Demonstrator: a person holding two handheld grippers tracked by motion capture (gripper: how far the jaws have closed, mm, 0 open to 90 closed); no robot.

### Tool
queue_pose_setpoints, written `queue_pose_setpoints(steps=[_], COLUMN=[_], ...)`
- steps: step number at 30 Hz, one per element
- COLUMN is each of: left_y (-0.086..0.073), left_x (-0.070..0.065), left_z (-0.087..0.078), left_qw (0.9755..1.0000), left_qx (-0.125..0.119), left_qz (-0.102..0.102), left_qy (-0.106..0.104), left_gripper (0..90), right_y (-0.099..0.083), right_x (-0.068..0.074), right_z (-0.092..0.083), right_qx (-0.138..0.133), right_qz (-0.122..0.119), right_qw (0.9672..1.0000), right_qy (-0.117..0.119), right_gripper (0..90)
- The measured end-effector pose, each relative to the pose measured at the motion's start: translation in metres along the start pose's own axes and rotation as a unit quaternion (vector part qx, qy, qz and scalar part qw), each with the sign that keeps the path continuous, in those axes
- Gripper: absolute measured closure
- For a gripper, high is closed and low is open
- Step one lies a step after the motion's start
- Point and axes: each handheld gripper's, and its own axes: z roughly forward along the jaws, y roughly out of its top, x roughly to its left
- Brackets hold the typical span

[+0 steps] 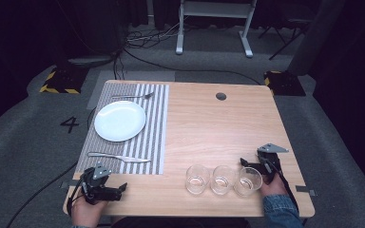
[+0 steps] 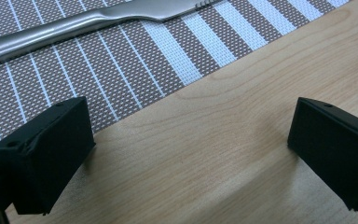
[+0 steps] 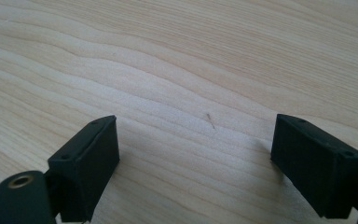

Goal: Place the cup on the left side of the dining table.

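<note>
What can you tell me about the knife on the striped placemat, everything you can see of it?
The knife is plain silver metal, one piece, with a long smooth handle and a blade that shows fine serrations in the left gripper view. It lies flat near the placemat's near edge, running left to right, blade end pointing right, just below the white plate without touching it. Nothing holds it; the left tongs sit open on the bare wood nearby.

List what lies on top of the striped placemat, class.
On the striped placemat: a white plate, a fork beyond it, a knife nearer. What lies beneath the plate is covered.
</note>
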Motion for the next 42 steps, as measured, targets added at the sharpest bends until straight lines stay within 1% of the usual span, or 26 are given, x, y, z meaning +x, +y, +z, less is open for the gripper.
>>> queue_pose_setpoints(steps=[2,3,19,21,23,24,25,26,27,28,30,31,34,35,36,37,38,41,42], left_y=[0.000,0.000,0.001,0.001,0.004,0.006,0.006,0.009,0.009,0.012,0.014,0.014,0.018,0.020,0.024,0.024,0.026,0.031,0.034], left_x=[-0.002,-0.003,-0.004,-0.003,-0.003,-0.003,-0.003,-0.005,-0.005,-0.007,-0.010,-0.010,-0.014,-0.015,-0.018,-0.018,-0.020,-0.025,-0.029], left_z=[0.000,0.001,0.001,-0.001,-0.005,-0.010,-0.010,-0.016,-0.016,-0.020,-0.024,-0.024,-0.030,-0.032,-0.036,-0.036,-0.038,-0.043,-0.046], left_qw=[1.0000,0.9999,0.9999,0.9999,0.9997,0.9996,0.9996,0.9992,0.9992,0.9987,0.9982,0.9982,0.9968,0.9962,0.9949,0.9949,0.9941,0.9916,0.9900], left_qx=[0.002,-0.002,-0.002,-0.001,-0.001,-0.015,-0.015,-0.032,-0.032,-0.047,-0.057,-0.057,-0.077,-0.084,-0.098,-0.098,-0.106,-0.129,-0.140], left_qz=[-0.005,-0.010,-0.011,-0.013,-0.023,-0.025,-0.025,-0.025,-0.025,-0.022,-0.018,-0.018,-0.020,-0.022,-0.022,-0.022,-0.021,-0.015,-0.011], left_qy=[0.003,0.007,0.008,0.007,-0.002,-0.002,-0.002,-0.001,-0.001,-0.001,-0.004,-0.004,-0.007,-0.006,-0.009,-0.009,-0.010,-0.008,-0.008], left_gripper=[0.3,0.3,0.8,4.8,14.6,14.9,14.9,14.9,15.0,15.2,15.3,15.4,15.6,15.7,15.8,15.9,15.9,16.1,16.1], right_y=[0.000,0.000,0.000,0.000,0.000,0.000,0.000,0.000,0.000,0.000,0.000,0.000,0.000,0.000,0.000,0.000,0.000,0.000,0.000], right_x=[0.000,0.000,0.000,0.000,0.000,0.000,0.000,0.000,0.000,0.000,0.000,0.000,0.000,0.000,0.000,0.000,0.000,0.000,0.000], right_z=[0.000,0.000,0.000,0.000,0.000,0.000,0.000,0.000,0.000,0.000,0.000,0.000,0.000,0.000,0.000,0.000,0.000,0.000,0.000], right_qx=[0.000,0.000,0.000,0.000,0.000,0.000,0.000,0.000,0.000,0.000,0.000,0.000,0.000,0.000,0.000,0.000,0.000,0.000,0.000], right_qz=[0.000,0.000,0.000,0.000,0.000,0.000,0.000,0.000,0.000,0.000,0.000,0.000,0.000,0.000,0.000,0.000,0.000,0.000,0.000], right_qw=[1.0000,1.0000,1.0000,1.0000,1.0000,1.0000,1.0000,1.0000,1.0000,1.0000,1.0000,1.0000,1.0000,1.0000,1.0000,1.0000,1.0000,1.0000,1.0000], right_qy=[0.000,0.000,0.000,0.000,0.000,0.000,0.000,0.000,0.000,0.000,0.000,0.000,0.000,0.000,0.000,0.000,0.000,0.000,0.000], right_gripper=[15.4,15.4,15.3,15.4,15.4,15.4,15.4,15.3,15.4,15.4,15.4,15.4,15.3,15.4,15.4,15.4,15.4,15.4,15.3])
